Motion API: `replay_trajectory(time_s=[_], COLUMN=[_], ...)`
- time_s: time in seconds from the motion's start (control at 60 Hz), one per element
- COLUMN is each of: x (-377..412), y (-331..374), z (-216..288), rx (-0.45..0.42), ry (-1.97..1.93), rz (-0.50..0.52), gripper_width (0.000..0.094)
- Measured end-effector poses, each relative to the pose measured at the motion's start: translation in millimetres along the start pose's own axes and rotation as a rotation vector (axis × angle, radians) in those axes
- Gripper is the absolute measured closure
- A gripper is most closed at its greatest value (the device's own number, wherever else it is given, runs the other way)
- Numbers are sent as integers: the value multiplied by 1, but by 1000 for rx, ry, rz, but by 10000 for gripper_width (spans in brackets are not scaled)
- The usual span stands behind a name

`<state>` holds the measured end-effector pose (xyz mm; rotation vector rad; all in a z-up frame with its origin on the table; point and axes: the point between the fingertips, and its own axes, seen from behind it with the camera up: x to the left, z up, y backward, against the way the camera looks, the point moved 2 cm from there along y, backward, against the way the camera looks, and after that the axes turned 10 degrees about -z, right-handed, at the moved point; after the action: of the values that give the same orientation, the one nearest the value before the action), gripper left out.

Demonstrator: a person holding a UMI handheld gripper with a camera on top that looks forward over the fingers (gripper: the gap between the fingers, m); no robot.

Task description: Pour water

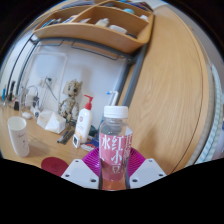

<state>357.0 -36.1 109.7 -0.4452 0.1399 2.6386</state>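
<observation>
A clear plastic bottle (113, 145) with a white cap and a pink label with white characters stands upright between my fingers. My gripper (113, 172) is shut on the bottle, both pink pads (90, 165) pressing its sides. The bottle holds pinkish liquid. A white cup (18, 135) stands on the wooden table to the left, well beyond the fingers. The bottle's base is hidden below the fingers.
A small figurine (68, 100) and a white pump bottle with a red label (84, 122) stand at the back of the table (40, 155). A wooden shelf (100, 25) hangs above. A wooden panel (170, 90) rises on the right. A dark red round object (52, 165) lies left of the fingers.
</observation>
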Motion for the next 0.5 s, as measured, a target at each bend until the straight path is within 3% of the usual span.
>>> replay_trajectory(time_s=[0.3,0.5], x=[56,95], y=[40,49], z=[74,95], rx=[-271,-437], ry=[791,1176], rz=[-41,-41], gripper_width=[628,628])
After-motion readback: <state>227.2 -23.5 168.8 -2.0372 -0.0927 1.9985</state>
